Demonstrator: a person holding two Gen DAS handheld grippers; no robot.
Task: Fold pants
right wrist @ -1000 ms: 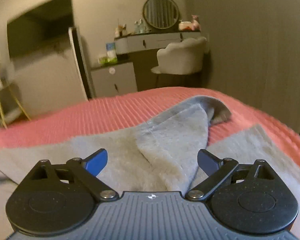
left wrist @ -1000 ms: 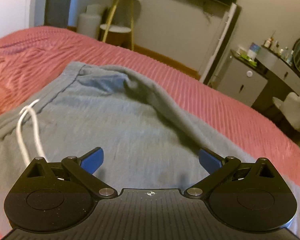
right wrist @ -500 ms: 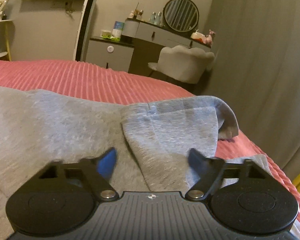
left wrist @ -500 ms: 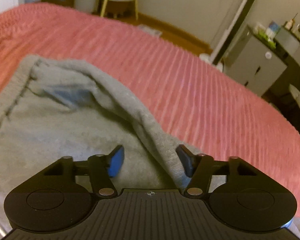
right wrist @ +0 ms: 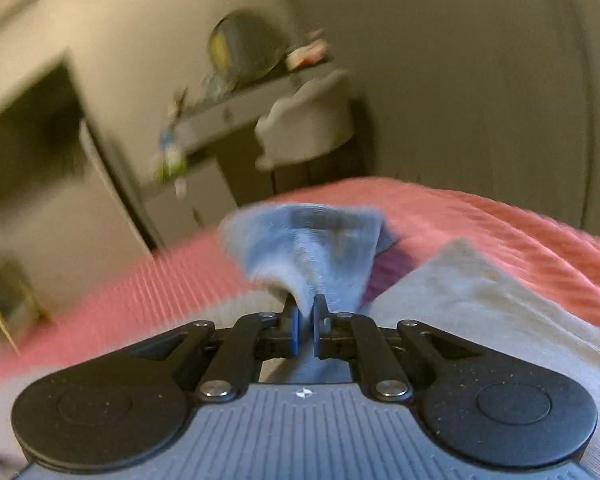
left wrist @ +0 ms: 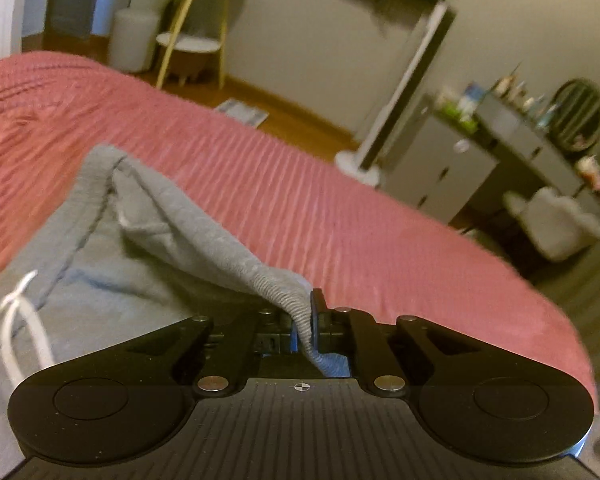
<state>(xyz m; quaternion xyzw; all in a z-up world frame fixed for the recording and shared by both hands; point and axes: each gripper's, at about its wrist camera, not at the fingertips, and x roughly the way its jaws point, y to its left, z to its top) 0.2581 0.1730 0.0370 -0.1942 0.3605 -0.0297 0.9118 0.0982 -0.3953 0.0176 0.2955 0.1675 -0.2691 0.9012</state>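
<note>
Nearest the left wrist camera, the left gripper has its fingers pressed together on a ribbed grey edge of the pants, the cloth pinched flat between the pads and rising in a soft ridge toward the waistband corner. In the right wrist view the right gripper likewise pinches a bunched fold of the same grey fabric, which fans out above the fingers. The pants lie spread on the pink ribbed bedspread, with a white drawstring trailing over them at the left.

The fabric looks like a light, limp knit: it should drape and sag between the two holds rather than keep any shape, and it may slip if only one layer is caught. Thick hems and the waistband seem the surest places to grip. Beyond the bed stand a cabinet and a round mirror.
</note>
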